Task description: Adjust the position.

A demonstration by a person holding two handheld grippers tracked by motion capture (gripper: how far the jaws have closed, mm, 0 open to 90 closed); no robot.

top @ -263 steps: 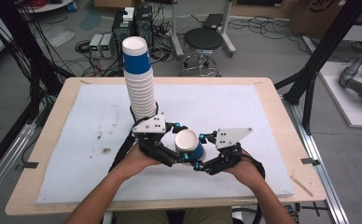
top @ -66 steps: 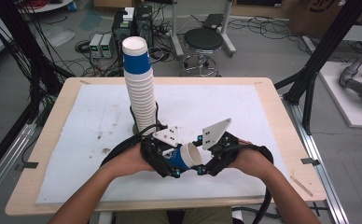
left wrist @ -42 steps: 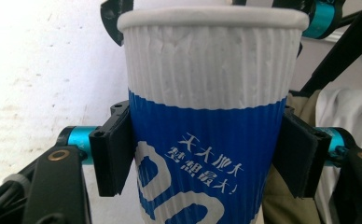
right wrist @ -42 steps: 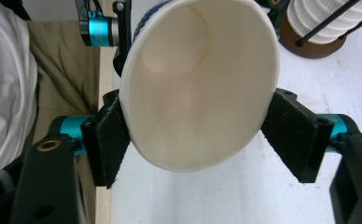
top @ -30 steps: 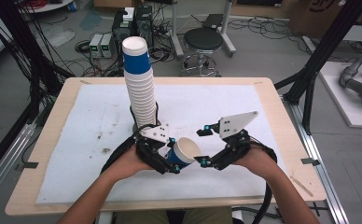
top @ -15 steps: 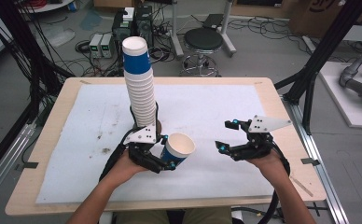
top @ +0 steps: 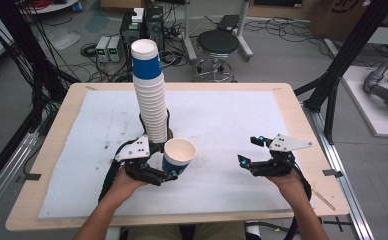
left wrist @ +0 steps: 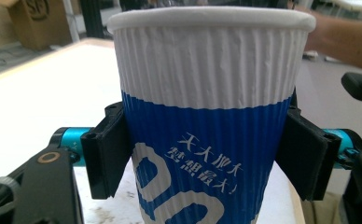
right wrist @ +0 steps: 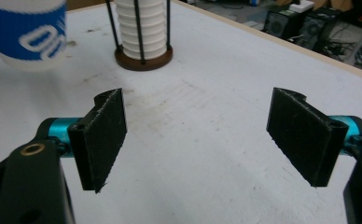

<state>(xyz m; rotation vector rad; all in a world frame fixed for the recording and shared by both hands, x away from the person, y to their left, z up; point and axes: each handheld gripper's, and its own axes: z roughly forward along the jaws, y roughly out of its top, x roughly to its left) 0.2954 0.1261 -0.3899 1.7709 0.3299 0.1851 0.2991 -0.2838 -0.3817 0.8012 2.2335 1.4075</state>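
A blue and white ribbed paper cup (top: 178, 157) (left wrist: 207, 116) (right wrist: 27, 32) hangs upright just above the white mat, with my left gripper (top: 173, 166) (left wrist: 207, 161) shut on its blue lower half. Right behind it a tall stack of the same cups (top: 149, 95) (right wrist: 142, 25) rises from a round brown base with thin black rods. My right gripper (top: 248, 150) (right wrist: 195, 140) hovers over the mat's right side, open, with nothing between its jaws.
The white mat (top: 222, 115) covers most of the wooden table (top: 292, 107). Dark smudges mark the mat at the left. A stool (top: 217, 45), cables and electronics boxes stand on the floor beyond the far edge.
My right gripper let go of the cup and drew away to the right, its jaws now wide apart. The left gripper keeps the cup, shifted slightly left and toward me.
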